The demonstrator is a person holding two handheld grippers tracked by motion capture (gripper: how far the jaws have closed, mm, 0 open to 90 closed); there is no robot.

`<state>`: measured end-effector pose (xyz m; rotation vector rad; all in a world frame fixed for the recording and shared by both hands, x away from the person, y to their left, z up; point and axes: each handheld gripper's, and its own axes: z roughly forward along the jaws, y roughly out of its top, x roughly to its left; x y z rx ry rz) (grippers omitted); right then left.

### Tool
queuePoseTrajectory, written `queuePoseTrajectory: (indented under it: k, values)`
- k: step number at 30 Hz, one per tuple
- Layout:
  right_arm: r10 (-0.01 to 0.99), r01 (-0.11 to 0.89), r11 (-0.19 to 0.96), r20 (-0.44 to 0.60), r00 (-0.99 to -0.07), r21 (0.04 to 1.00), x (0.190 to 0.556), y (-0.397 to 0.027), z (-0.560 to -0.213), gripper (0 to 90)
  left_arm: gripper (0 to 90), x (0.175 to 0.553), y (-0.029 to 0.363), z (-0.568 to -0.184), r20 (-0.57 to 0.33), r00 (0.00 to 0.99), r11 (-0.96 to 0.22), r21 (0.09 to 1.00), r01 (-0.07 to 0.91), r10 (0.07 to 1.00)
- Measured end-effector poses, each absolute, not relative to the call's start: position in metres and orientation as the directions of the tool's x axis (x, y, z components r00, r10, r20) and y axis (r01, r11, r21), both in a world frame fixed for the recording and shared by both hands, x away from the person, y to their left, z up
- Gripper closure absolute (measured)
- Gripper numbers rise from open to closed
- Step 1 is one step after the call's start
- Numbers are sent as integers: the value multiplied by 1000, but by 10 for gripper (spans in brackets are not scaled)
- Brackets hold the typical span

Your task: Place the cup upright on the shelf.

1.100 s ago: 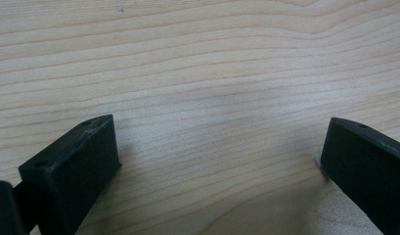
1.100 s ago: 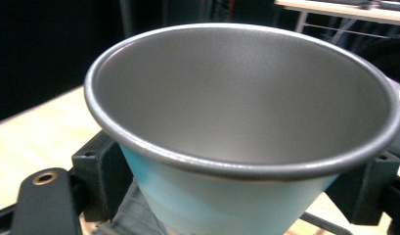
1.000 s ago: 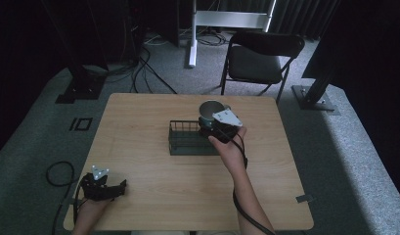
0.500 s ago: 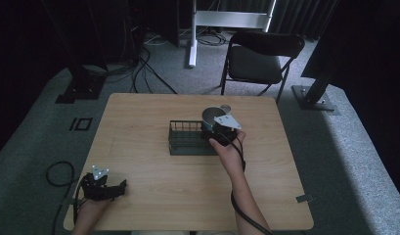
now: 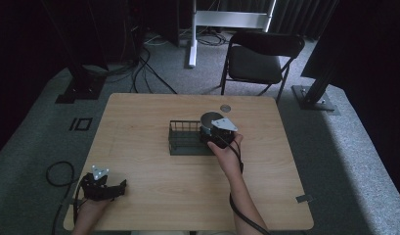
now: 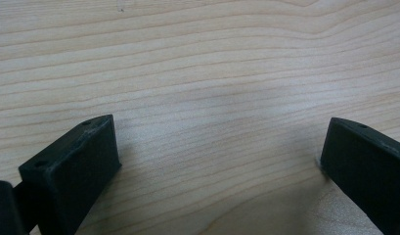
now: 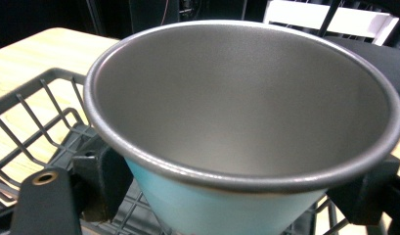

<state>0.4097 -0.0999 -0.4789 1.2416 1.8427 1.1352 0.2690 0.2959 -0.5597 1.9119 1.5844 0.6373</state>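
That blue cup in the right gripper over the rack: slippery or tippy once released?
Probably stiff: the cup looks like metal with a rolled rim. Its tapered, smooth wall could slide up out of the right gripper. The narrow base may tip on the wire rack.

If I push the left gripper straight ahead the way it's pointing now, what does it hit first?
Most likely the table itself. The left gripper has its jaws wide apart and angled down at bare wood, with nothing between them. How far above the surface it sits is hard to judge.
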Motion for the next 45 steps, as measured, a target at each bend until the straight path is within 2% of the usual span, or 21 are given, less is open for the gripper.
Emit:
queuePoseTrajectory:
  k: [9,17,20,45]
  values:
    - [937,403,172,-23,-350,899,410,-101,-483,157,14,269,296,-560,3,185,-136,690,711,983]
    - [922,414,229,-60,-382,881,407,-103,-482,120,14,269,296,-560,3,185,-136,690,711,983]
    - [923,419,203,-30,-384,885,404,-105,-482,115,14,269,296,-560,3,185,-136,690,711,983]
    - [919,384,217,-56,-389,897,366,-118,-487,115,14,269,296,-560,3,185,-136,690,711,983]
